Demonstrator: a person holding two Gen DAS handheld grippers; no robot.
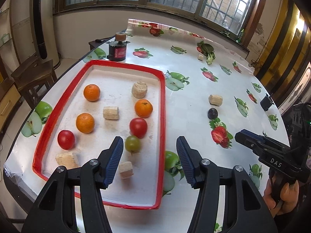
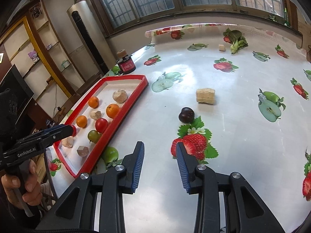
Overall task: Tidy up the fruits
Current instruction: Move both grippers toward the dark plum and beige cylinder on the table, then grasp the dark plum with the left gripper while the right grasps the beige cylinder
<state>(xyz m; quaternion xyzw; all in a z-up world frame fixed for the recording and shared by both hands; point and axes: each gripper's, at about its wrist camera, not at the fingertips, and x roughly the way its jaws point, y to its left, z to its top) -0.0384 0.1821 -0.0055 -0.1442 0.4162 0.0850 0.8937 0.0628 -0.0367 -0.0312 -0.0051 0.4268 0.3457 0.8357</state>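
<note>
The tabletop (image 2: 223, 136) carries my red-rimmed tray (image 1: 162, 104), where the oranges, tomatoes and a green fruit are already gathered. One dark plum (image 2: 186, 115) sits outside it, just beyond my right claw (image 2: 160, 167), whose empty jaws stand apart. My left claw (image 1: 149, 161) hangs wide and empty over the tray.
</note>
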